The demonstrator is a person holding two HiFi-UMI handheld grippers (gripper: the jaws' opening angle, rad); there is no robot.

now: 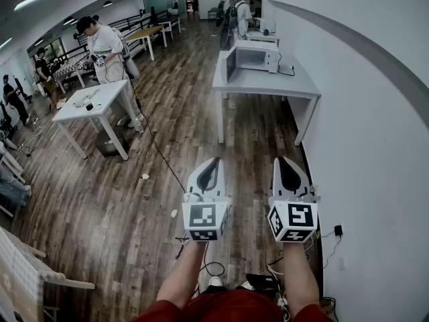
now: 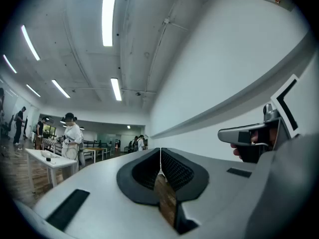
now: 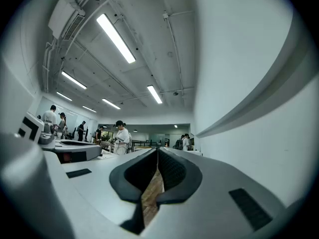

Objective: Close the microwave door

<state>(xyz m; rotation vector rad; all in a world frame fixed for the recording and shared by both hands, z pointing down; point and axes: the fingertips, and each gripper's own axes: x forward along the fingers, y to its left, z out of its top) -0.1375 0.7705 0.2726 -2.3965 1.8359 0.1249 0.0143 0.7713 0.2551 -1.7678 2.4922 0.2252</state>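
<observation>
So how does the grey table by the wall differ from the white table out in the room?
The grey table stands by the right wall and carries a microwave; the white table stands free in the room, with a person at it. The grey table bears one big appliance; the white table only small items. Both stand on the wood floor.

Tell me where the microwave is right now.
In the head view, the microwave sits right of centre near the top, on the grey table against the right-hand wall, with its door standing open on its left side.
</observation>
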